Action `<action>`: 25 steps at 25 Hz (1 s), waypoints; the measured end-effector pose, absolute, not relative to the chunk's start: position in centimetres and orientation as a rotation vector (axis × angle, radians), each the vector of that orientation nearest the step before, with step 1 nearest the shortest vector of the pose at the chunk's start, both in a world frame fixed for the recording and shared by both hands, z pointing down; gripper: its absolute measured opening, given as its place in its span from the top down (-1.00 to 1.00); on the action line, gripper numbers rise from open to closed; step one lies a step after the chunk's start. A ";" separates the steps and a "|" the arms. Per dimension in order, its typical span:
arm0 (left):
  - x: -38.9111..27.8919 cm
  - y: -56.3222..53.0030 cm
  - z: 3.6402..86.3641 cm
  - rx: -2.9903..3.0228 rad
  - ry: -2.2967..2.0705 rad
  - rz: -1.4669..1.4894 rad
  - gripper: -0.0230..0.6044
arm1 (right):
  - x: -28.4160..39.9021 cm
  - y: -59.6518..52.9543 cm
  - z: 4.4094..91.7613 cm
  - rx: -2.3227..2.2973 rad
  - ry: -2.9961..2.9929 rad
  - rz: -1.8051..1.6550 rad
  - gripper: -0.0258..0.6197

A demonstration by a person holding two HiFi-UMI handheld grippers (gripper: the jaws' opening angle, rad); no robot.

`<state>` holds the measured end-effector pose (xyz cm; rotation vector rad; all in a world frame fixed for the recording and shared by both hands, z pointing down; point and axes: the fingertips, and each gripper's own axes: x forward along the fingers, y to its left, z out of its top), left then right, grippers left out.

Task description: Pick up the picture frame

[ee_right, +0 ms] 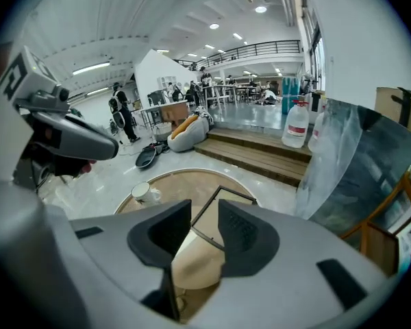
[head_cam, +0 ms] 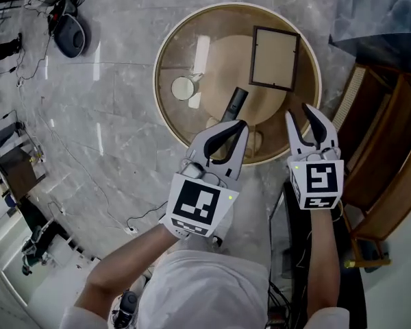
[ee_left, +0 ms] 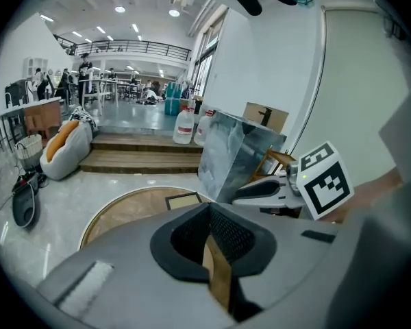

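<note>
The person's left gripper is hanging over the near edge of the round table, its jaws pressing together on nothing, just by a black remote control. The right gripper is hovering beside it with its jaws moderately apart and empty. The picture frame is lying flat on the table's far right part, clear of both grippers. A white mug is sitting to the left.

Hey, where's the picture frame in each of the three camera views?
Head view: picture frame upper right of centre, flat on the round table.
Left gripper view: small, just left of centre, on the table's far part.
Right gripper view: centre, below the middle.
Shared landmark: the round table.
</note>
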<state>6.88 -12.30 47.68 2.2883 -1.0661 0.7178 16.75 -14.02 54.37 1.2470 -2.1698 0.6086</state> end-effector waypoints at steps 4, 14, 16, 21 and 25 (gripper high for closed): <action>6.6 -12.8 52.3 2.242 -1.078 0.735 0.92 | 15.8 -14.8 58.5 1.131 -2.199 0.567 0.63; 6.4 -12.4 62.5 2.187 -1.044 0.779 0.92 | 14.3 -15.8 68.0 0.733 -2.258 0.284 0.63; 6.4 -12.3 64.3 2.178 -1.046 0.784 0.92 | 14.3 -15.6 70.1 0.633 -2.219 0.227 0.63; 6.6 -12.0 67.4 2.156 -1.047 0.778 0.92 | 14.9 -14.7 74.3 0.446 -2.109 0.136 0.63; 7.1 -11.5 68.8 2.159 -1.028 0.776 0.92 | 14.7 -14.5 75.8 0.391 -2.103 0.122 0.62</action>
